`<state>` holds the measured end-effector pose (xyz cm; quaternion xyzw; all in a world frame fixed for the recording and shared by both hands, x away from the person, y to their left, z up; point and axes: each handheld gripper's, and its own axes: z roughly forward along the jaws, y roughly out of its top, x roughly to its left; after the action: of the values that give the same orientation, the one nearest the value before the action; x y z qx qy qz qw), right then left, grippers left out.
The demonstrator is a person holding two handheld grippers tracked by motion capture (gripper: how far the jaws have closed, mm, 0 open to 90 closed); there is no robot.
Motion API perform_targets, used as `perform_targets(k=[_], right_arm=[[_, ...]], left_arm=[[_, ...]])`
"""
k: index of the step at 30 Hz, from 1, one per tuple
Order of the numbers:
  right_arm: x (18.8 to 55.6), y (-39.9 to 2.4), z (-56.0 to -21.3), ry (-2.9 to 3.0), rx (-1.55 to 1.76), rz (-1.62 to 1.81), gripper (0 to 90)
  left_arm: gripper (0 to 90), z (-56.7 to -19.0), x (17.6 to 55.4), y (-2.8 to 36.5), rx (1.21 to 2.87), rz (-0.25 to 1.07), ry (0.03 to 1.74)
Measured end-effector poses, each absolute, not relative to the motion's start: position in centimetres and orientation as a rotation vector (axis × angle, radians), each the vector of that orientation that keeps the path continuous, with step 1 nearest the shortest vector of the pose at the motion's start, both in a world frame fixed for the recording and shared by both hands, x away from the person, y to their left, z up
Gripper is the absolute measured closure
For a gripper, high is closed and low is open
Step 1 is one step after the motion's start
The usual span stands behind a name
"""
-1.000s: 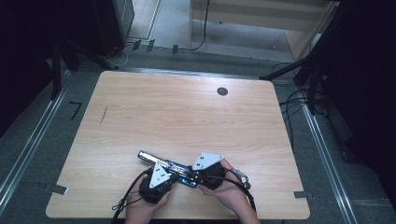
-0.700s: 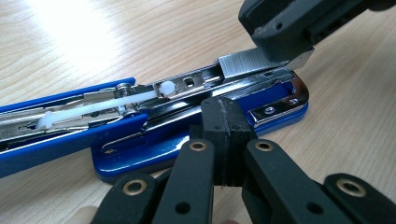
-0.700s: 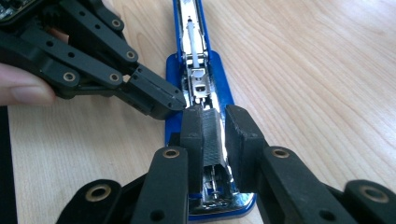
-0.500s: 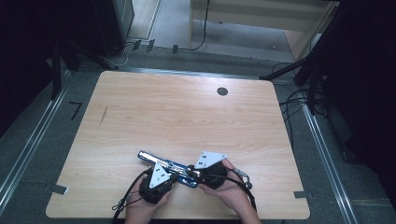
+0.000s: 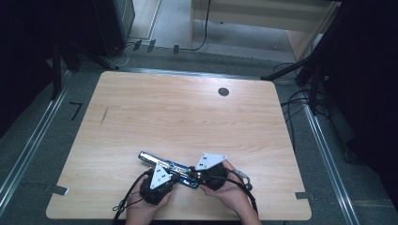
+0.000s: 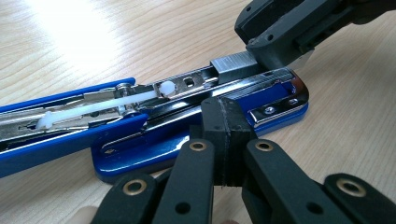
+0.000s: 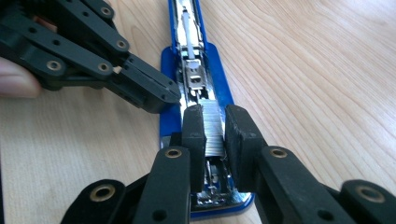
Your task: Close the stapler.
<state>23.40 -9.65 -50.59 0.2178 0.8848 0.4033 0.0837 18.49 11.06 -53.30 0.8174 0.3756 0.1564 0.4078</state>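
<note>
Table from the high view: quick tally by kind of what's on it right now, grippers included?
Stapler, blue, opened flat: 1
Strip of staples, in the stapler's channel between the right gripper's jaws: 1
Grippers, the left gripper with jaws together against the stapler's base, plus the right: 2
Round dark cap at the table's far side: 1
Total: 5

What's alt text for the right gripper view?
The right tool grips a strip of staples over the open blue stapler on the wooden table. The shut left tool presses on the stapler's side.
</note>
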Motion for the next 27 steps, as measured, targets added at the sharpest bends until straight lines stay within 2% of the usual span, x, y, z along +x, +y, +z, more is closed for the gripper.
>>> perform_targets(k=[9, 10, 16, 23, 27], right_arm=[[23.1, -9.7, -49.5, 2.627, 0.623, 1.232, 79.9], [23.0, -9.6, -49.4, 2.628, 0.623, 1.234, 89.6], [23.2, -10.1, -49.1, 2.587, 0.677, 1.255, 90.0], [23.3, -9.8, -49.7, 2.612, 0.719, 1.271, 77.8], [22.9, -9.1, -50.0, 2.644, 0.663, 1.260, 76.2]], left_arm=[[90.0, -53.3, 18.5, 11.0, 2.055, 0.395, 0.949], [90.0, -53.3, 18.5, 11.0, 2.056, 0.395, 0.949], [90.0, -53.3, 18.5, 11.0, 2.056, 0.395, 0.949], [90.0, -53.3, 18.5, 11.0, 2.057, 0.394, 0.948], [90.0, -53.3, 18.5, 11.1, 2.058, 0.393, 0.948]])
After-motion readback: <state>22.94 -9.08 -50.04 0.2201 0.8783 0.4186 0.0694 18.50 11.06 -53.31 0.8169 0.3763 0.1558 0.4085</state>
